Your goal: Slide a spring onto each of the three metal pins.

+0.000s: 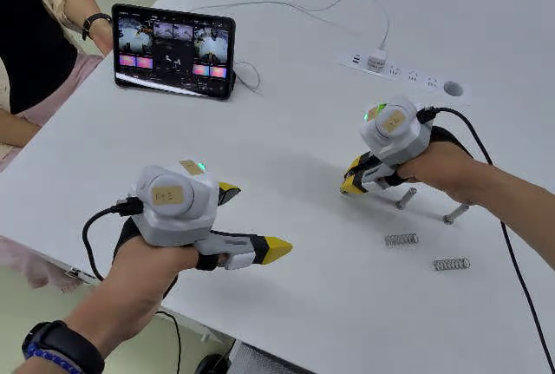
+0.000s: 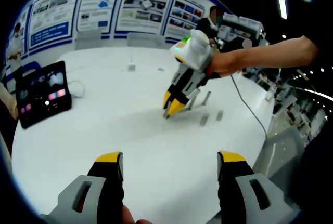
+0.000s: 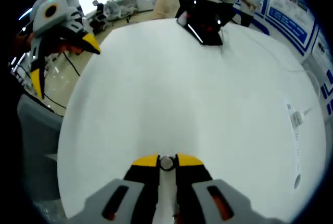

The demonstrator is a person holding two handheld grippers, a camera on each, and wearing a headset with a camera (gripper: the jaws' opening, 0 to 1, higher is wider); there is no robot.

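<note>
My right gripper clenched on small round metal end, likely third pin, tips low over table. My left gripper released, jaws wide, nothing between. 2 bare pins lie beside right hand, 2 springs loose near them. Cannot tell if held pin carries spring. My read: at least 2 pins left.

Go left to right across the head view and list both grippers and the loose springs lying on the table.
Left gripper, open → right gripper, shut on a metal pin → first coiled metal spring → second coiled metal spring.
</note>
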